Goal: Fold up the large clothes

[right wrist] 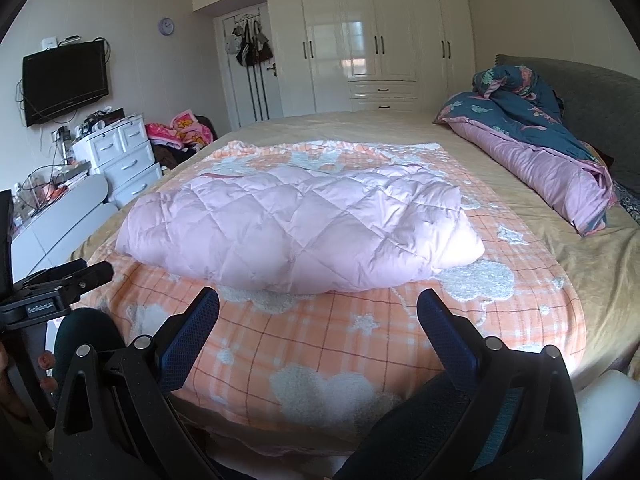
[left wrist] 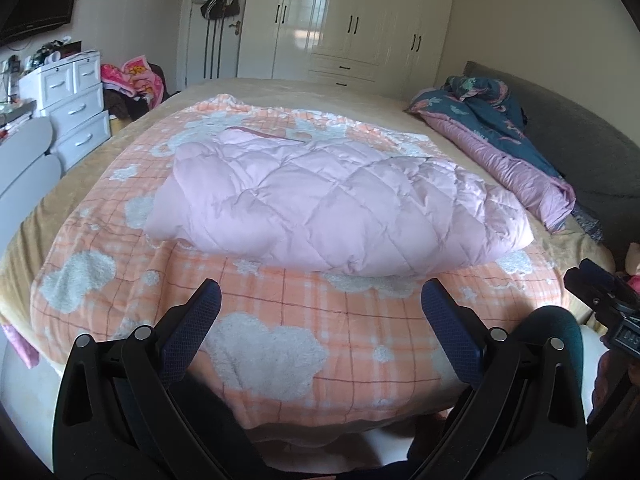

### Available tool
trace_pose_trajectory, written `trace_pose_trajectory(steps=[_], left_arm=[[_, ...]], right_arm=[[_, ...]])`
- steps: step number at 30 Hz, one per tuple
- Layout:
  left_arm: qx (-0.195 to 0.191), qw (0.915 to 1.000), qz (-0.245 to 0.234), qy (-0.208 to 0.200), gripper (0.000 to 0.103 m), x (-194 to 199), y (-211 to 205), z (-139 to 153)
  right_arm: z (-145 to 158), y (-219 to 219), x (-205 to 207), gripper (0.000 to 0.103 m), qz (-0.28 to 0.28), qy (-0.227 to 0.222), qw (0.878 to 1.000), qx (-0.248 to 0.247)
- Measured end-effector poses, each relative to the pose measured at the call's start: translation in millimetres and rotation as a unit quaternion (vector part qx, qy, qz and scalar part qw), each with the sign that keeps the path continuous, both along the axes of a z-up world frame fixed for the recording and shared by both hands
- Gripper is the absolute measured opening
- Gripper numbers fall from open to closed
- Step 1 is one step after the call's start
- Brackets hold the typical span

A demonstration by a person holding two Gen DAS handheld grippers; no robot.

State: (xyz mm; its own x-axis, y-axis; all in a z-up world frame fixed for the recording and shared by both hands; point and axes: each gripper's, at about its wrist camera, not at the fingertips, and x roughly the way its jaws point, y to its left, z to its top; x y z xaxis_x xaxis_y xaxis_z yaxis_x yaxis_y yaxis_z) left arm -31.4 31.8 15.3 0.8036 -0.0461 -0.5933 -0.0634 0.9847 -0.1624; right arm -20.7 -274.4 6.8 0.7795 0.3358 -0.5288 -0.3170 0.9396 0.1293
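Note:
A pale pink quilted coat (left wrist: 320, 200) lies folded into a thick bundle on an orange plaid blanket (left wrist: 280, 320) spread over the bed. It also shows in the right wrist view (right wrist: 296, 224). My left gripper (left wrist: 320, 296) is open and empty, held back from the coat's near edge, above the blanket. My right gripper (right wrist: 318, 300) is open and empty, also short of the coat. The right gripper's body shows at the right edge of the left view (left wrist: 604, 292), and the left one at the left edge of the right view (right wrist: 60, 284).
A rolled blue and pink duvet (right wrist: 552, 144) lies at the bed's right side against a grey headboard (right wrist: 592, 92). White drawers (right wrist: 120, 152) and a clothes pile (right wrist: 180, 128) stand left. Wardrobes (right wrist: 360, 40) line the far wall.

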Motion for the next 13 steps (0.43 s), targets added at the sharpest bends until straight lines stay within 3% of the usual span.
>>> trace_pose_trajectory(steps=[3,7,10,13], left_arm=[[-0.007,1.0,0.004,0.002,0.094,3,5,-1],[-0.021,0.9989,0.033,0.026,0.094,21,33,-9],[-0.032,0.9952,0.083,0.041,0.094,42,79,-14],[-0.03,0.9846,0.163,0.056,0.094,65,149,-17]], right_arm=[[-1,-23,1,0.099,-0.037,-0.002,0.999,0.004],[-11,-95,8,0.099,-0.139,-0.008,0.99,-0.002],[-40,-189,18,0.099,-0.281,0.025,0.959,-0.019],[-82,-303,13,0.099,-0.428,0.086,0.9,-0.018]])
